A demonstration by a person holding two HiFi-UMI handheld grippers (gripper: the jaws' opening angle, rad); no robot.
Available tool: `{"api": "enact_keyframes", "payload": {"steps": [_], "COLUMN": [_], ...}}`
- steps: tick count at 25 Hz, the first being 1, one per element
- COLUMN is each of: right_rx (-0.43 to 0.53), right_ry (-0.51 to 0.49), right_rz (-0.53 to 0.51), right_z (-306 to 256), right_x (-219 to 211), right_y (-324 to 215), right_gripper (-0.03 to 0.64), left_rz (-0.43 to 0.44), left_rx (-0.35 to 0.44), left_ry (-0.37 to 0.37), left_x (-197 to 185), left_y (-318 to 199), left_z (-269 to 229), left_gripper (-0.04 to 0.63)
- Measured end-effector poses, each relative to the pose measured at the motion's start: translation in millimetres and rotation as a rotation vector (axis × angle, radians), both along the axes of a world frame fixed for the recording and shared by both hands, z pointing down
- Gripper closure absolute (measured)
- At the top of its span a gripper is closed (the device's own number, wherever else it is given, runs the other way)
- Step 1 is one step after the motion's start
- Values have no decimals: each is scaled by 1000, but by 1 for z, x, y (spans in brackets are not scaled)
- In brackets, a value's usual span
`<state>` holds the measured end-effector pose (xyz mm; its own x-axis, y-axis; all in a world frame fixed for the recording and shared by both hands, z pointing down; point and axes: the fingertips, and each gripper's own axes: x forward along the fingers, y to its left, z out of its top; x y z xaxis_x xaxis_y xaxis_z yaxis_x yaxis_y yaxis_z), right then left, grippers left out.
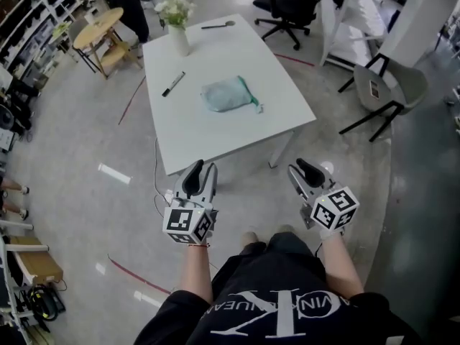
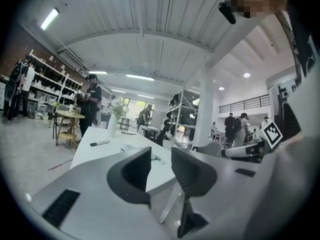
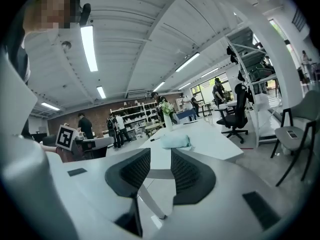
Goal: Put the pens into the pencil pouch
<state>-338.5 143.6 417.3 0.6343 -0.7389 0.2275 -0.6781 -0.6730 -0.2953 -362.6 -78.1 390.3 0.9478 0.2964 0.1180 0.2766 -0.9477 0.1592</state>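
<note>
Pale teal fabric pencil pouch (image 1: 228, 94) lies flat mid-way across the white table (image 1: 215, 139), with a small green tab at its right end. A black marker pen (image 1: 173, 83) lies loose to its left, not touching. A second dark pen-like thing (image 1: 217, 26) lies at the far edge beside the flower vase (image 1: 177, 33). My left gripper (image 1: 201, 172) and right gripper (image 1: 305, 172) hover off the near edge, well apart from pens and pouch. Both have their jaws parted and nothing between them.

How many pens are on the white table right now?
2. One pen lies left of the pencil pouch; the other pen lies near the far edge, right of the vase. The pouch may hide more.
</note>
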Motion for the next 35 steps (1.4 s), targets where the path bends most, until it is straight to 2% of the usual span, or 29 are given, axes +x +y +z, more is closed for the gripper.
{"api": "enact_keyframes", "payload": {"steps": [3,6,12,17,22,29,35], "right_rx": [6,22,52,55,48,24,33], "right_ry": [-11,-13,12,27,25,24,19], "right_rz": [-7,-22,-123,-199,-296,-412,-453], "right_z": [4,6,-2,-10,-7,0,-1], "right_x": [12,33,81,130,176,220,248], "right_y": [-7,-11,-21,-7,8,26,36], "right_gripper": [480,480,477,476,474,471,471], "left_rz": [2,-36,-136,-167,-217,-302,-284], "left_rx": [22,48,30,30,18,-21,2], "left_ry": [-27,-42,-10,16,6,5,8], "left_x": [4,11,49,94,135,181,215], "left_y": [-4,-16,-24,4,37,61,86], "left_z": [6,9,-9,-21,-13,-3,-9], "left_gripper": [482,482,480,476,474,471,468]}}
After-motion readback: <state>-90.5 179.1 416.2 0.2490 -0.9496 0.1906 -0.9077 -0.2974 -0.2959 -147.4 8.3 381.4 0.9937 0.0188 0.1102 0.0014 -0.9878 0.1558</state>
